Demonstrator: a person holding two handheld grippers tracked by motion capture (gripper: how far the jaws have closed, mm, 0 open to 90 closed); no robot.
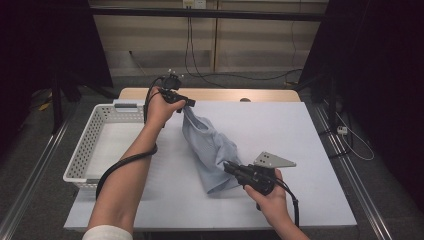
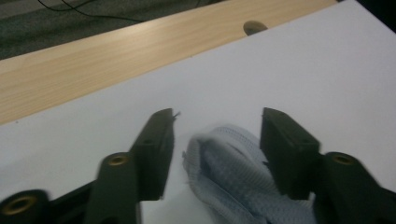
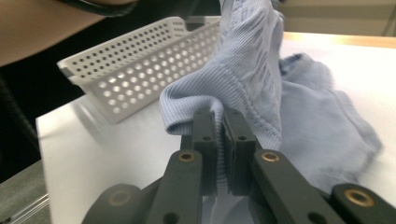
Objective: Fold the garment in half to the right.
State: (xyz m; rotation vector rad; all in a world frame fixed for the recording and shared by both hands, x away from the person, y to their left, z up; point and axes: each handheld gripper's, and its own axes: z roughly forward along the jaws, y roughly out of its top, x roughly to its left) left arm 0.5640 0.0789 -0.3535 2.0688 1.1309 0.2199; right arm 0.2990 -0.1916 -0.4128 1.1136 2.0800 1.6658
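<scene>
Covering most of the bench (image 1: 300, 150) is a white sheet, with a strip of bare wood showing along the far edge. A white perforated basket (image 1: 95, 145) sits at the left side of it, just beside the person's left forearm. The pale blue knitted garment (image 1: 212, 155) lies near the middle of the white surface, its lower part rumpled on the sheet and its upper end lifted toward the far left. In the left gripper view the left tongs (image 2: 215, 135) stand wide open, a fold of the blue cloth (image 2: 224, 168) lying between the jaws without being pinched; in the high view these tongs (image 1: 187, 102) are at the raised top of the garment. The right tongs (image 3: 223, 126) are closed tight on a ribbed edge of the garment (image 3: 243, 70), and in the high view they (image 1: 229, 166) meet the cloth at its lower right side.
</scene>
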